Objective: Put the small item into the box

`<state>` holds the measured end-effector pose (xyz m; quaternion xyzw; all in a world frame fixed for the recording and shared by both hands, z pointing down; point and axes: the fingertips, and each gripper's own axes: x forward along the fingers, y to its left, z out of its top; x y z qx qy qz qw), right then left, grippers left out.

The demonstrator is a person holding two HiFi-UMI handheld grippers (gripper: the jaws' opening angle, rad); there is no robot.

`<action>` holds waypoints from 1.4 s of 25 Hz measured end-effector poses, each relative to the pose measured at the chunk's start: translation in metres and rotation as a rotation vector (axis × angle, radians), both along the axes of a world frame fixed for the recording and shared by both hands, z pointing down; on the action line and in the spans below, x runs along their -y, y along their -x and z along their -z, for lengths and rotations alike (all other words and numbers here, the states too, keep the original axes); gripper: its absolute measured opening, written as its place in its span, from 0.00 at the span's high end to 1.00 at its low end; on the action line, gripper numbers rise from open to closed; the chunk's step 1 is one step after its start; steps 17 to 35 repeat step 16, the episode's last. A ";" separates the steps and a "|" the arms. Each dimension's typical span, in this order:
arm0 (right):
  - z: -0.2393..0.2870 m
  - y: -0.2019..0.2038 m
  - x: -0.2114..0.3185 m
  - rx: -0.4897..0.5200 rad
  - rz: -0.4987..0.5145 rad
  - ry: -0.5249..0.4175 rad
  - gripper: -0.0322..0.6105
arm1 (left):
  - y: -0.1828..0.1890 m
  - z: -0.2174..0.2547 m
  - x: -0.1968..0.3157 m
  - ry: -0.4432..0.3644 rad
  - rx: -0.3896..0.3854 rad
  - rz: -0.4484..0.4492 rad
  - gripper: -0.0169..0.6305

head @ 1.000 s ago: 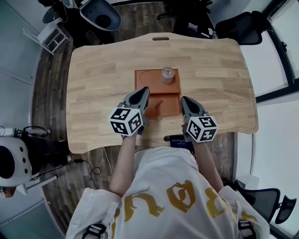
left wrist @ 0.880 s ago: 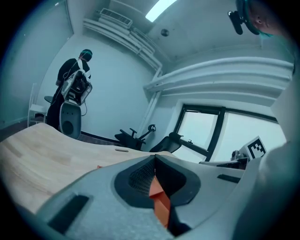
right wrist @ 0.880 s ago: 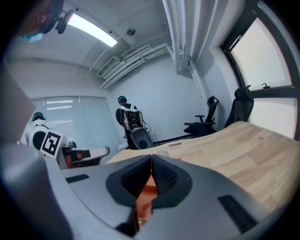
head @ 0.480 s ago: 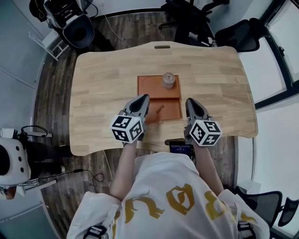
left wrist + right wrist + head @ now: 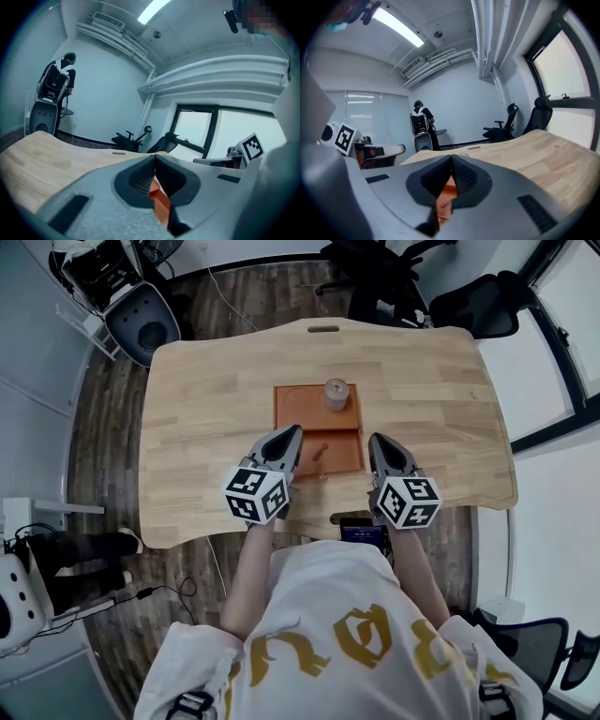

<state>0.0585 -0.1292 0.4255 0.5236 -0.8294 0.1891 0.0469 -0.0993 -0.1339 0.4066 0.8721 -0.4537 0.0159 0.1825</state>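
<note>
An orange-brown box (image 5: 300, 409) lies flat in the middle of the wooden table (image 5: 206, 409). A small round jar (image 5: 335, 393) stands on its far half. A small thin stick (image 5: 320, 450) lies in its near half. My left gripper (image 5: 289, 433) is at the box's near left corner, jaws shut and empty. My right gripper (image 5: 377, 442) is just right of the box's near right corner, also shut and empty. In the left gripper view the left gripper (image 5: 154, 157) shows only orange box (image 5: 161, 204) below its closed tips. Under the right gripper (image 5: 451, 157) the stick (image 5: 446, 202) shows.
A dark device with a screen (image 5: 362, 534) sits at the table's near edge between my arms. The table's far edge has a slot (image 5: 322, 329). Office chairs (image 5: 141, 329) stand on the floor beyond the table. A person with a backpack (image 5: 419, 123) stands far off.
The head view has shifted a little, so the room around the table sits differently. Both grippers stay shut at the box's near corners; nothing was taken hold of.
</note>
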 end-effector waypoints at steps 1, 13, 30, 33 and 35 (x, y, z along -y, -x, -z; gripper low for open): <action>-0.001 -0.001 -0.001 0.006 -0.001 0.003 0.93 | -0.001 0.000 -0.001 -0.003 0.008 -0.003 0.96; -0.002 -0.006 -0.001 0.003 -0.005 -0.003 0.93 | -0.010 -0.008 0.005 0.013 0.046 -0.032 0.96; -0.002 -0.007 0.000 0.002 -0.008 -0.003 0.93 | -0.013 -0.010 0.006 0.016 0.056 -0.042 0.96; -0.002 -0.007 0.000 0.002 -0.008 -0.003 0.93 | -0.013 -0.010 0.006 0.016 0.056 -0.042 0.96; -0.002 -0.007 0.000 0.002 -0.008 -0.003 0.93 | -0.013 -0.010 0.006 0.016 0.056 -0.042 0.96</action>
